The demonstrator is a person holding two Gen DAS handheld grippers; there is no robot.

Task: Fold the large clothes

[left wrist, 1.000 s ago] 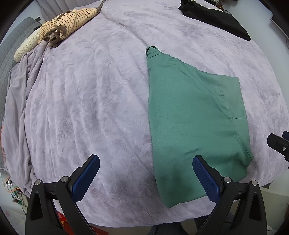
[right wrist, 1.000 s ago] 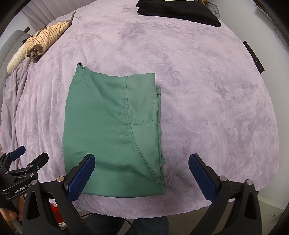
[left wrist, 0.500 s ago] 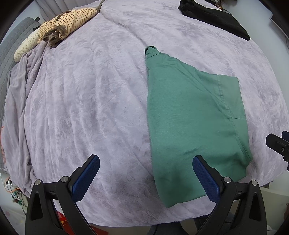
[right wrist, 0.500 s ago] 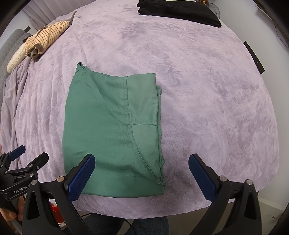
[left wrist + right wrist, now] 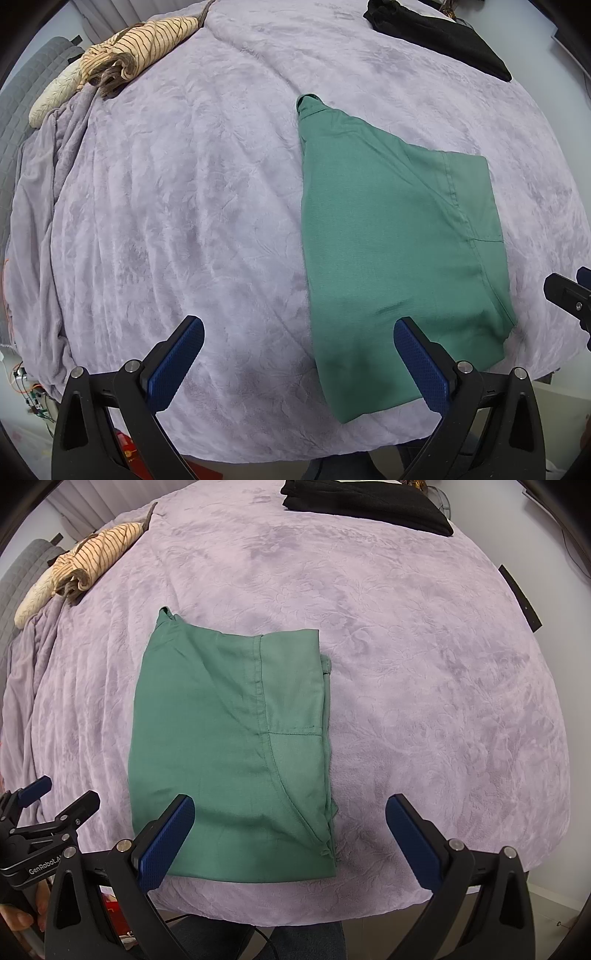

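Green shirt [image 5: 229,753] folded flat on lilac blanket [image 5: 424,701]. Left tool [image 5: 298,354], right tool [image 5: 290,830] both spread wide, holding nothing, above near edge.

Folded garment [image 5: 229,753] on blanket [image 5: 424,701]

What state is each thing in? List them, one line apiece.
Green garment: folded into a flat rectangle, lying on the blanket, not held.
Black garment: folded, at the far edge.
Striped garment: bunched up, unfolded, far left.
Purple blanket: spread over the surface, rumpled at left.
Left tool: open, holding nothing.
Right tool: open, holding nothing.
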